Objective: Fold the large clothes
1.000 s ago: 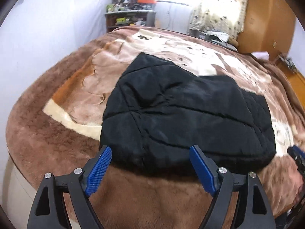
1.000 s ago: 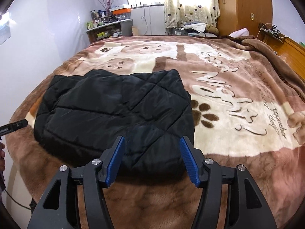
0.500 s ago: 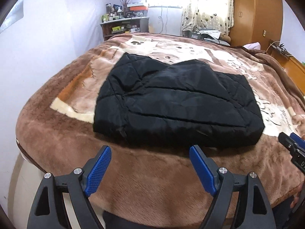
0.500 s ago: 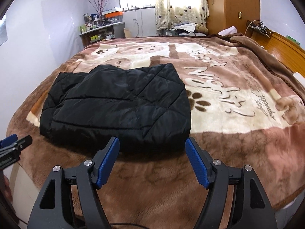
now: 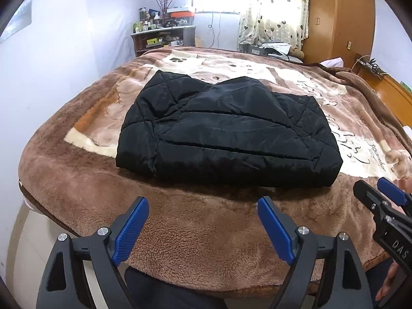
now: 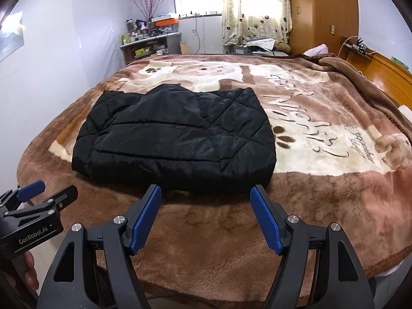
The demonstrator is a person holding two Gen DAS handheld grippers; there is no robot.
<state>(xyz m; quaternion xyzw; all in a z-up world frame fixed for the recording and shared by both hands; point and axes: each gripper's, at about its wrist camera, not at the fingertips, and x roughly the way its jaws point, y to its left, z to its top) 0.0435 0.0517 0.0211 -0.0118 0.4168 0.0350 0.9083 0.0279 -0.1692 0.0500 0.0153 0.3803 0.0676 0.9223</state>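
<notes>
A black quilted jacket (image 5: 226, 131) lies folded into a compact rectangle on the brown blanket; it also shows in the right wrist view (image 6: 177, 136). My left gripper (image 5: 203, 228) is open and empty, held back from the jacket's near edge above the bed's front edge. My right gripper (image 6: 206, 219) is open and empty, just short of the jacket's near right edge. The right gripper also shows at the right edge of the left wrist view (image 5: 381, 206), and the left gripper at the left edge of the right wrist view (image 6: 38, 200).
A plush brown blanket (image 6: 322, 134) with dog and paw prints covers the whole bed. A cluttered shelf (image 5: 164, 36) stands at the far wall by the window. A wooden wardrobe (image 6: 322, 13) and wooden headboard (image 6: 381, 74) are to the right.
Both grippers have pulled back from the folded jacket toward the bed's front edge and risen, so the jacket looks farther away. The jacket has not moved. Both grippers stay open.
</notes>
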